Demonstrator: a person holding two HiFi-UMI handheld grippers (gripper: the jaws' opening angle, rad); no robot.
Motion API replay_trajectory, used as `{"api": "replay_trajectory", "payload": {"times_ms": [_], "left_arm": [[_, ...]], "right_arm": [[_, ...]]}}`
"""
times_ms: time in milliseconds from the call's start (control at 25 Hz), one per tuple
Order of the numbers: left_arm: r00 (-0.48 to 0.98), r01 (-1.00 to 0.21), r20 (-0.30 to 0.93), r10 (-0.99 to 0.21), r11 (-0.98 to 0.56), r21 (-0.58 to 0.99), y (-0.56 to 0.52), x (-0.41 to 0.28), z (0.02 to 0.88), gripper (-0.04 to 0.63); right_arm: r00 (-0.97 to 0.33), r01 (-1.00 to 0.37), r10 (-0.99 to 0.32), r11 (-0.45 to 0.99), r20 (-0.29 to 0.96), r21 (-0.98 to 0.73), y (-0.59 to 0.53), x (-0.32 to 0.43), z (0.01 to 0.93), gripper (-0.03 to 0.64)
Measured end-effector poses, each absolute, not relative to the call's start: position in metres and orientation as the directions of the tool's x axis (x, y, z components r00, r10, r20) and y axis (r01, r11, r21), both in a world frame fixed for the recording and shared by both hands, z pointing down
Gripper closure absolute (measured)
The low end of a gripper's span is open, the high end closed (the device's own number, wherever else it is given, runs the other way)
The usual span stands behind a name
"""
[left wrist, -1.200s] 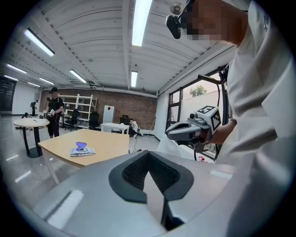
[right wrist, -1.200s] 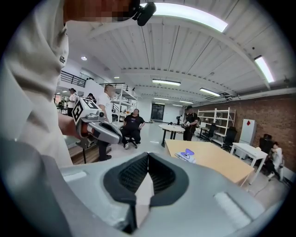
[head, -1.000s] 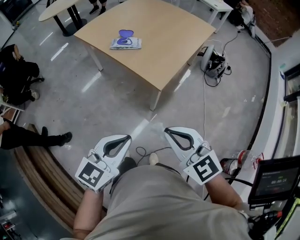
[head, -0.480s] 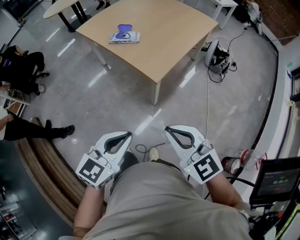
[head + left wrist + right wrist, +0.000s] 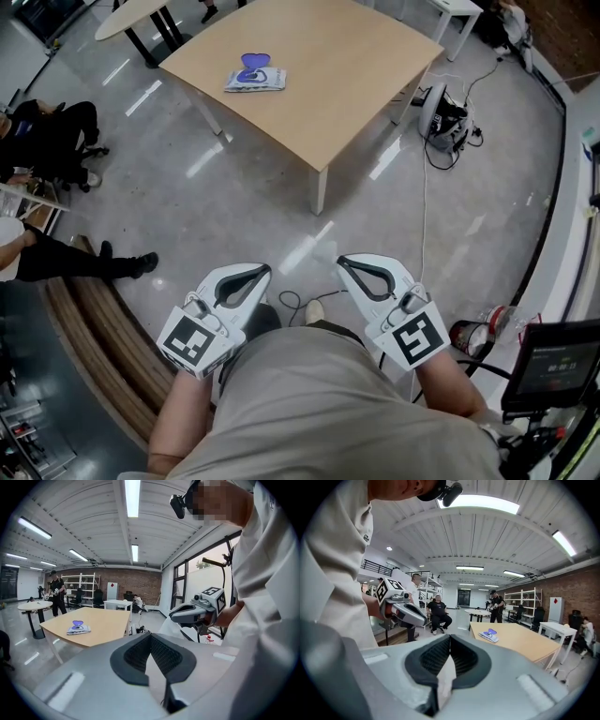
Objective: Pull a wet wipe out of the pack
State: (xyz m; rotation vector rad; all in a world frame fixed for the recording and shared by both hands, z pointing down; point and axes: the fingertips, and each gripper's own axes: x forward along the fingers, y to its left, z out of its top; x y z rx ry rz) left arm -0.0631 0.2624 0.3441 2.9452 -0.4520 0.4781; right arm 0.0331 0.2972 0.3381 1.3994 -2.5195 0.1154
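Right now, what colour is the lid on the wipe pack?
The lid is purple, clearest in the head view.

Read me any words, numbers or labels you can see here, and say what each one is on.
Nothing reads clearly.
Screen: digits, too blurred to read.
Pack: print too small to read.
Shirt logo: too small to read.
Left gripper and right gripper cubes: square markers only, no words.

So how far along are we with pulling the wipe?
Nothing looks done yet: the white wet wipe pack with a purple flap lies on the light wooden table across the floor. In hand, nothing: the left hand-held gripper and right hand-held gripper are shut and empty at the person's waist. Left: walk up, steady the pack, pull a wipe.
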Motion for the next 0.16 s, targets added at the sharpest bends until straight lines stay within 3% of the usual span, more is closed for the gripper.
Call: {"api": "replay_trajectory", "payload": {"times_ms": [160], "left_arm": [[0.9,-0.323,0.336,-0.279,-0.943,0.082,0.2521,-0.0697,0.3453,0.591]], "right_arm": [[-0.508,-0.838,-0.818,0.542,0.268,0.066,0.2857,0.0298,0.3389,0.614]]}}
